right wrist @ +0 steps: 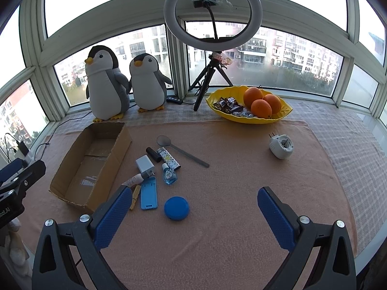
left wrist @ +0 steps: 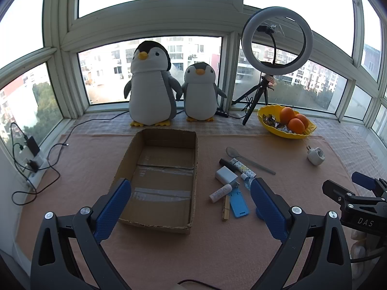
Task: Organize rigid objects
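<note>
An empty open cardboard box (left wrist: 135, 154) (right wrist: 72, 157) lies on the pink cloth. Right of it is a cluster of small items: a spoon (left wrist: 249, 160) (right wrist: 183, 151), a white charger (left wrist: 226, 174) (right wrist: 144, 163), a patterned lighter (right wrist: 169, 158), a small blue bottle (right wrist: 169, 176), a white tube (left wrist: 220, 192), a wooden clothespin (left wrist: 226, 209), a blue phone stand (left wrist: 239, 203) (right wrist: 149, 193) and a round blue case (right wrist: 176, 205). A white plug adapter (left wrist: 315, 155) (right wrist: 280, 146) lies apart on the right. My left gripper (left wrist: 191, 198) is open above the box's near end. My right gripper (right wrist: 193, 205) is open over the round case.
Two plush penguins (left wrist: 152, 84) stand at the window. A ring light on a tripod (left wrist: 277, 41) and a yellow bowl of oranges (left wrist: 285, 123) (right wrist: 249, 107) stand at the back right. Cables and a power strip (left wrist: 31, 159) lie at the left edge.
</note>
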Available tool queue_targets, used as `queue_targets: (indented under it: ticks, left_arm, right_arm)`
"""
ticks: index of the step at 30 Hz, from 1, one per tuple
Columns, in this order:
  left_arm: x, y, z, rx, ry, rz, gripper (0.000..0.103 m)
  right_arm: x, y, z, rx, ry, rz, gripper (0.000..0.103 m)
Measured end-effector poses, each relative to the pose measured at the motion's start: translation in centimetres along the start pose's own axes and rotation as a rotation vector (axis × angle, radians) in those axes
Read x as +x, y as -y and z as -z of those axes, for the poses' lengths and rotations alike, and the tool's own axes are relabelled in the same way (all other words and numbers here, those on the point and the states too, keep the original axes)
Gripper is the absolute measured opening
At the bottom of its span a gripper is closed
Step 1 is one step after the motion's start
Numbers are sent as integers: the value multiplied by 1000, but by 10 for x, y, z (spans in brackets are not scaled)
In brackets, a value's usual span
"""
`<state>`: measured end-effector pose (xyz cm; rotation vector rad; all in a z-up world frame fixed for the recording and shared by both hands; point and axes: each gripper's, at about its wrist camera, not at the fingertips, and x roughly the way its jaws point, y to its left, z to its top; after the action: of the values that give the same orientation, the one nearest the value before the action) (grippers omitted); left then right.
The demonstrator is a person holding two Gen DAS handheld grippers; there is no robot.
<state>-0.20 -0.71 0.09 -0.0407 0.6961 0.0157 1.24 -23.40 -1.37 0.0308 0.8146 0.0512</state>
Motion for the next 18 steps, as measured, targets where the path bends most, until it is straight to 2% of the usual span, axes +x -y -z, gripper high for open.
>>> queue_targets:
  ticks: [11,18]
  left_arm:
    - [6,-5,-1,-4,-9,-13,99]
    - [16,-18,3,-11,-25,-49,99]
  right_arm:
    - [5,1,0,0,-11,3,102]
    - [12,4,0,-7,-17,13,102]
